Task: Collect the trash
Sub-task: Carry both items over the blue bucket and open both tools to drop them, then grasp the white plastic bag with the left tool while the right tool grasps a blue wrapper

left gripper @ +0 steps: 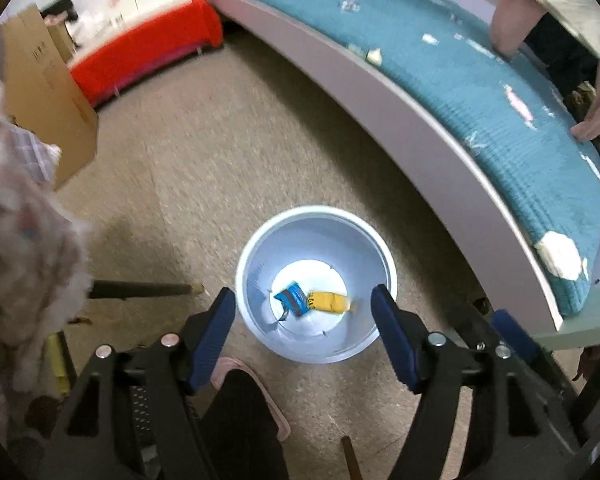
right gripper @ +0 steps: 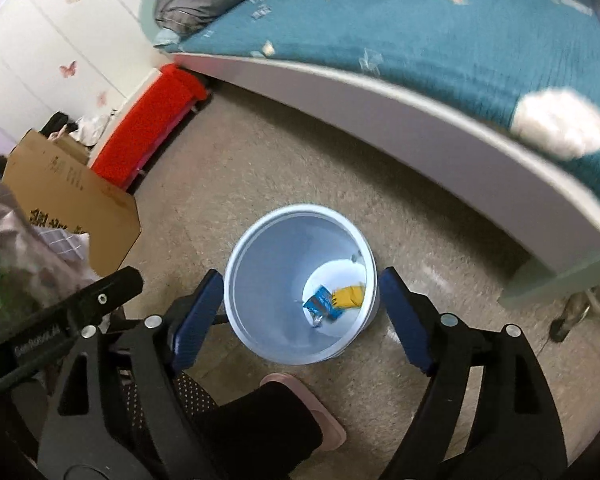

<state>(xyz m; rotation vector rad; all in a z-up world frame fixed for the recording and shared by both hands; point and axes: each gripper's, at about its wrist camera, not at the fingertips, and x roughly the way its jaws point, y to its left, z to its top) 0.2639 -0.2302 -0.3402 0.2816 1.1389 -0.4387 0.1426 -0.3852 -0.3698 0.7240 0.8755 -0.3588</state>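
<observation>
Left wrist view: left gripper point(left gripper: 303, 302) spread wide, empty, above bin point(left gripper: 260, 240); right gripper point(right gripper: 301, 290) likewise. Blue wrapper point(left gripper: 293, 298) and yellow wrapper point(left gripper: 329, 301) lying inside. Probably between drops; next, white wad point(left gripper: 560, 254) on bed point(left gripper: 480, 92), 3 o'clock.

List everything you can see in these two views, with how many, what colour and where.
bin: one, pale blue, on the carpet below both grippers
wrappers: two, one blue, one yellow, on the bin's bottom, side by side
bed: one, teal cover, pale frame, beyond the bin
crumpled paper: one, white, near the bed's edge
small scraps: several, white and pink, scattered on the cover
cardboard box: one, brown, left on the floor
bench: one, red, by the wall
slipper: one, pink, on the person's foot
left gripper: blue pads, open, nothing held
right gripper: blue pads, open, nothing held
</observation>
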